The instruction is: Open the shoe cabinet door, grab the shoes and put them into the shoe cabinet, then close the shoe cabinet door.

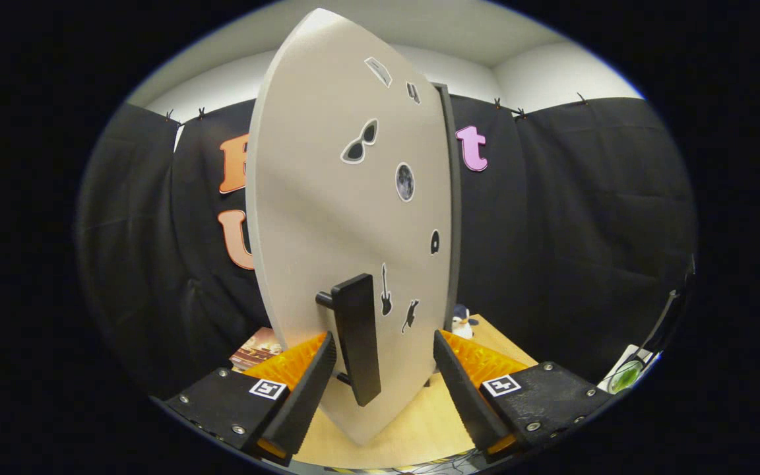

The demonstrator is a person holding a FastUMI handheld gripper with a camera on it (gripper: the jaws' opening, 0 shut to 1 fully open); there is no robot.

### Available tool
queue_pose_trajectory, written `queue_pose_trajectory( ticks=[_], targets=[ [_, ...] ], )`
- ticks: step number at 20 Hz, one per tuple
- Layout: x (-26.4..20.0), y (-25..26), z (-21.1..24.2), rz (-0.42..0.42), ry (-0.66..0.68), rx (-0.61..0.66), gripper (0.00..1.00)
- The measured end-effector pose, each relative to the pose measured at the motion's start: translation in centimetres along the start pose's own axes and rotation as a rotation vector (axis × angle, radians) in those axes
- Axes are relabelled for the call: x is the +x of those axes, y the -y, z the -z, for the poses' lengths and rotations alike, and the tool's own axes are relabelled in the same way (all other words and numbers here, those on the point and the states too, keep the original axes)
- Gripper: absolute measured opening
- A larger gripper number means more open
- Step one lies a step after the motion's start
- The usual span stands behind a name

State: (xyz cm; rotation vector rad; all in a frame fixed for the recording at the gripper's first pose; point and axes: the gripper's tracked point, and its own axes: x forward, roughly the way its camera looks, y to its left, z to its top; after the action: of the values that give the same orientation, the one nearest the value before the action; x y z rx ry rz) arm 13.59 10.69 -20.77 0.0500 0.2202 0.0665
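The shoe cabinet's pale grey door (327, 198) stands swung out toward me, seen at a steep angle, with small stickers on its face. Its black bar handle (357, 330) sticks out low on the door. My gripper (383, 346) is open, its fingers on either side of the handle and the door's lower part. The left finger (314, 382) sits close beside the handle, while the right finger (459, 382) stands clearly apart from it. A dark edge of the cabinet (452, 198) shows just behind the door.
A light wooden tabletop (413, 422) lies under the door and fingers. A small penguin figure (464, 323) stands beyond the right finger. A booklet (258, 349) lies beyond the left finger. A white and green object (625, 375) sits far right.
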Motion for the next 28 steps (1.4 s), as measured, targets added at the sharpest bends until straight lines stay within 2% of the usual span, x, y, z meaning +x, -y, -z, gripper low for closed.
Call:
queue_pose_trajectory(
  ticks=[4, 8, 13, 20, 23, 28],
  targets=[
    [4.8, -4.9, -1.2, -0.048, 0.033, -0.049, 0.93],
    [7.8, -8.1, -2.0, -0.059, 0.038, -0.098, 0.93],
    [10.8, -9.8, -2.2, -0.085, 0.021, -0.074, 0.93],
    [14.4, -12.8, -3.2, -0.127, -0.012, -0.136, 0.93],
    [13.9, -13.5, -3.5, -0.165, -0.063, -0.111, 0.93],
    [8.8, -11.5, -9.7, -0.177, -0.004, -0.114, 0.93]
  ],
)
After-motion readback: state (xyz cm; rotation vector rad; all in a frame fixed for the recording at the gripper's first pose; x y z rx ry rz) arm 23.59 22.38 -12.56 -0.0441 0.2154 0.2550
